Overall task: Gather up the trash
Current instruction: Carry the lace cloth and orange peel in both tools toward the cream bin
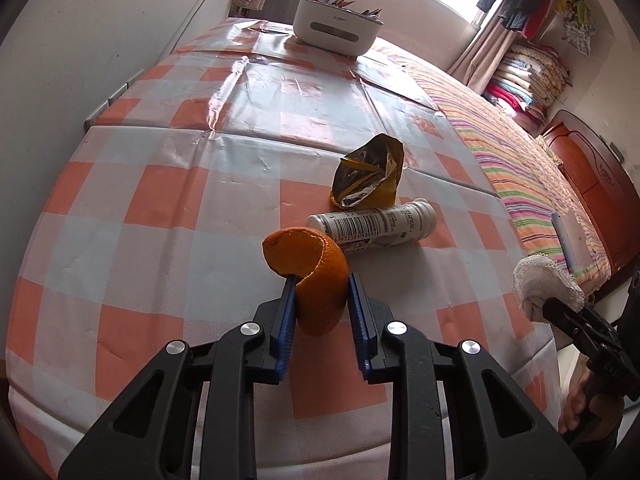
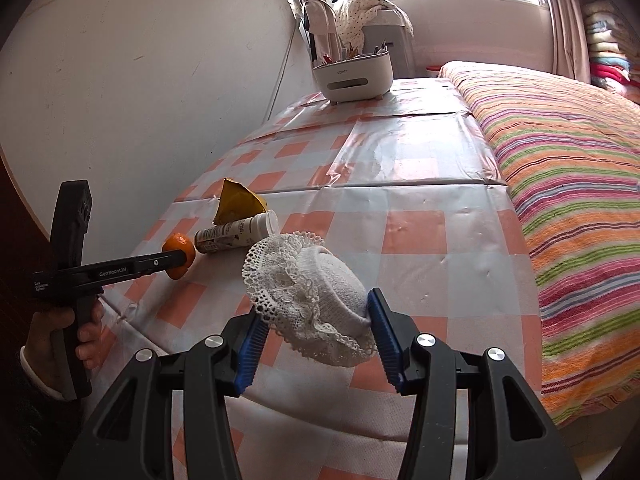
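Note:
A curled piece of orange peel [image 1: 316,264] sits between the blue pads of my left gripper [image 1: 321,280], which is shut on it just above the checked tablecloth [image 1: 160,200]. The right wrist view shows the same peel [image 2: 180,245] at the left gripper's tip. My right gripper [image 2: 315,304] is shut on a white lace-trimmed sock [image 2: 320,280], held over the table's near right part. Behind the peel, a white pill bottle [image 1: 376,224] lies on its side. A crumpled yellow foil wrapper [image 1: 370,176] stands just behind the bottle.
A white caddy of pens [image 1: 336,26] stands at the table's far end. A white wall [image 2: 120,80] runs along the table's left side. A bed with a striped cover [image 2: 560,200] adjoins its right edge. Folded blankets [image 1: 524,84] are stacked in the far corner.

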A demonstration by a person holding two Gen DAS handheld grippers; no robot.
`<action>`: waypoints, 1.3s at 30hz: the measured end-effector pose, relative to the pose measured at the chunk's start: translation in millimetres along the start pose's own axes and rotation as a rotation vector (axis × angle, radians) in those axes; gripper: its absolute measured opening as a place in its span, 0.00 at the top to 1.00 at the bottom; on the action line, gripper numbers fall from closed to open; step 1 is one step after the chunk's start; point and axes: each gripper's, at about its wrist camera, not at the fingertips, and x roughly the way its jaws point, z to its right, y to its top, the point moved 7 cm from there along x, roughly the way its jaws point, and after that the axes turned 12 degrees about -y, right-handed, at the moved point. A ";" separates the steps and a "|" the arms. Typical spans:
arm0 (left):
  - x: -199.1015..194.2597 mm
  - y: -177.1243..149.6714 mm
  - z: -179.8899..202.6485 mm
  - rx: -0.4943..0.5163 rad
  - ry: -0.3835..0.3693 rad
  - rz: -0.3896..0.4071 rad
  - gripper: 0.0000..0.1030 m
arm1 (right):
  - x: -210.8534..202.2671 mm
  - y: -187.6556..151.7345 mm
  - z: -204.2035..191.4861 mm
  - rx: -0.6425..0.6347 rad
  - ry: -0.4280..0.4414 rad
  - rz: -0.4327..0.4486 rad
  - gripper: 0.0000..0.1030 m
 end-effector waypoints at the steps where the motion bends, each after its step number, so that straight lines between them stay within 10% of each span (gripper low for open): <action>1: -2.3 -1.5 5.4 0.008 -0.005 0.004 0.77 | -2.7 -2.6 0.6 0.001 -0.001 0.001 0.54; 39: -20.1 -81.8 226.7 0.363 -0.254 -0.027 0.77 | -101.4 -45.5 60.8 0.037 -0.270 0.117 0.53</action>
